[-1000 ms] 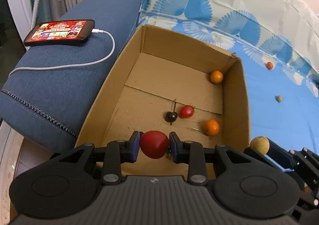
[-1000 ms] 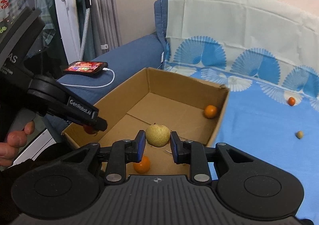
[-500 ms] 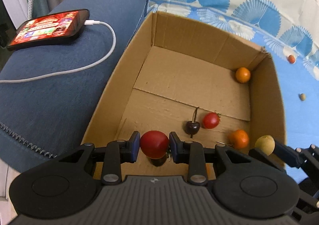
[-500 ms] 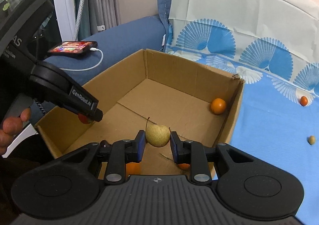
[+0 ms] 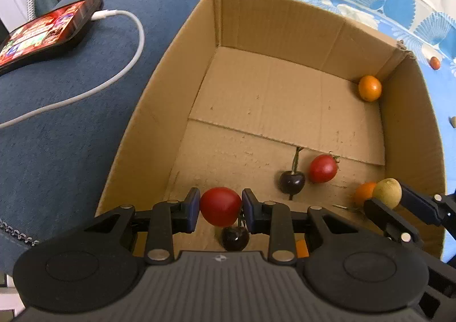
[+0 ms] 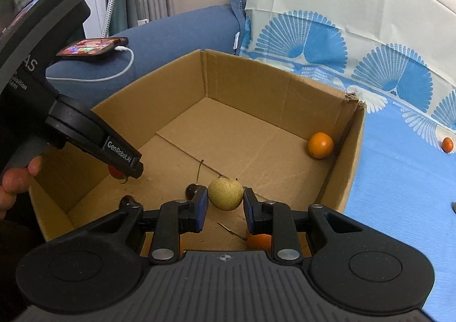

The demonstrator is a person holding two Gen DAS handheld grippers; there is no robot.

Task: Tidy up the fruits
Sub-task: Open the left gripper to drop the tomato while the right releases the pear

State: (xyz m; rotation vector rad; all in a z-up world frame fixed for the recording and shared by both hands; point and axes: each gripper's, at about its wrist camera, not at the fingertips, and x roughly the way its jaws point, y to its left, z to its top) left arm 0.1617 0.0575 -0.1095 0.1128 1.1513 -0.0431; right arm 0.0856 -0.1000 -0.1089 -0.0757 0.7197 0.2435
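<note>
Inside the corrugated cardboard box (image 5: pixel 159 133), the left hand-held gripper (image 5: pixel 221 208), jaws just easing apart, pinches a glossy round tomato (image 5: pixel 221 206); the right hand-held gripper (image 6: pixel 225 205) pinches a speckled, matte pear (image 6: pixel 225 193).

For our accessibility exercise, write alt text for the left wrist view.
The left gripper holds a red tomato over an open cardboard box containing cherries, a tomato and oranges. At right, the right gripper holds a yellow-green fruit.
</note>
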